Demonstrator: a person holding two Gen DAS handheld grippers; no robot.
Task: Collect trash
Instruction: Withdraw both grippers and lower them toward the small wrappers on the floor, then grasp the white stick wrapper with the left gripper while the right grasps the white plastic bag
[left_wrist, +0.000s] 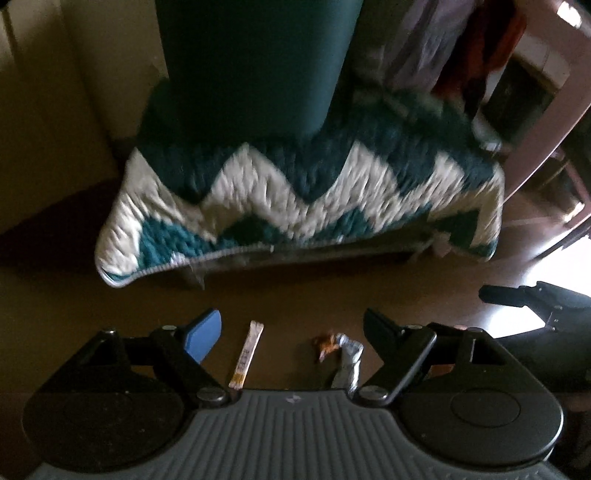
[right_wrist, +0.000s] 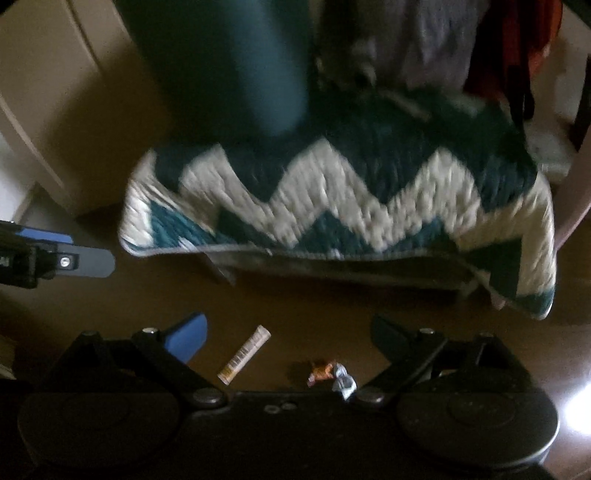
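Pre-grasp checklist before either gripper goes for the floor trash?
1. Left gripper open, nothing between its fingers: ok.
2. Right gripper open, nothing between its fingers: ok.
3. Trash in view: paper stick and crumpled wrapper both lie on the floor, apart from each other: ok.
4. Trash clear of the rug: ok, bare floor lies between them.
5. Bin located: ok, standing on the rug; its opening is out of frame, so whether it is open: cannot tell.
6. Image sharpness for aiming: not ok, both views are dark and blurred.
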